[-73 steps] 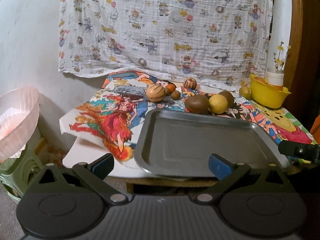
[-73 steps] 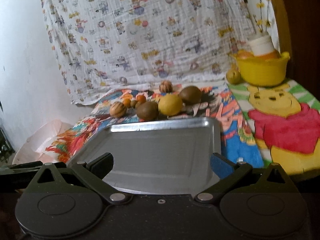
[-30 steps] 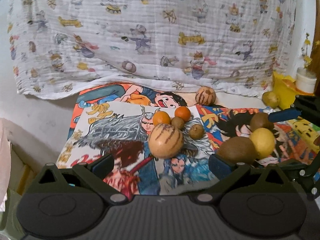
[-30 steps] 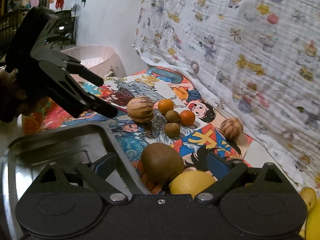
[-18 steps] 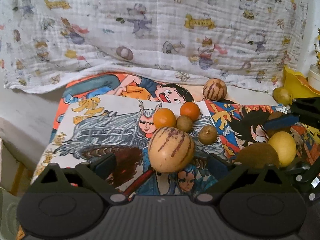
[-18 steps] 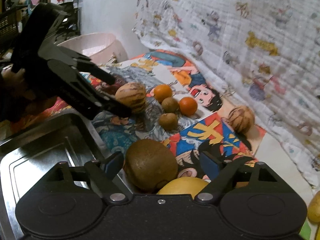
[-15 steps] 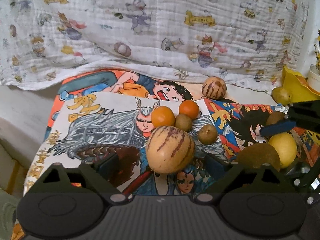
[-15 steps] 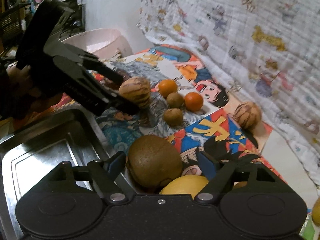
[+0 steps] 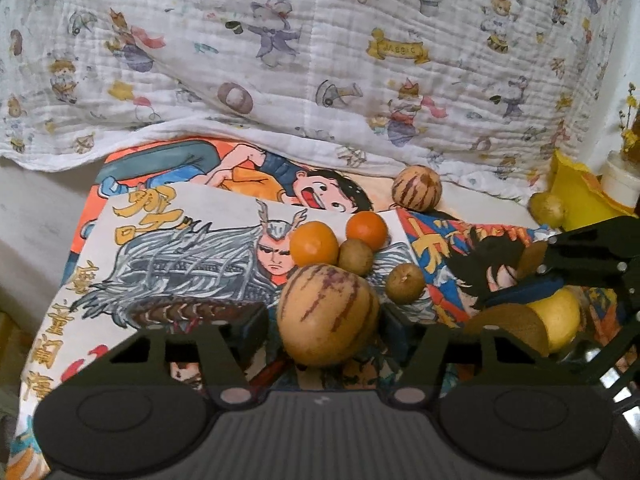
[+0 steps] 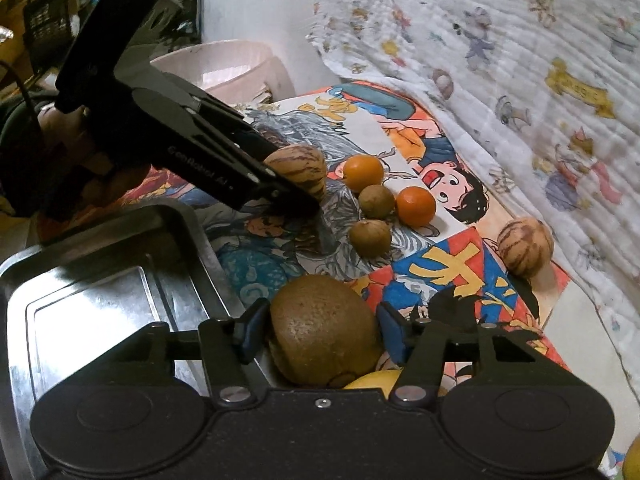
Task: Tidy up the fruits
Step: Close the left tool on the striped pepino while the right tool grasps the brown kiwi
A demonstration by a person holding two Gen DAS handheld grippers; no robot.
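— Two grippers we had closing at once: the left gripper (image 9: pixel 323 322) around the striped melon (image 9: pixel 328 314), the right gripper (image 10: pixel 318 334) around the brown kiwi (image 10: pixel 324 340).

— Were the pads pressing yet?

— We couldn't tell. Both fruits sat on the cartoon cloth (image 10: pixel 448 268), the kiwi just beside the metal tray (image 10: pixel 100 312).

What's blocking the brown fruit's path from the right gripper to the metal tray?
Nothing visible. The brown fruit sits between the closing right gripper jaws, right beside the tray, whose raised rim is the only thing to clear; its floor looks bare.
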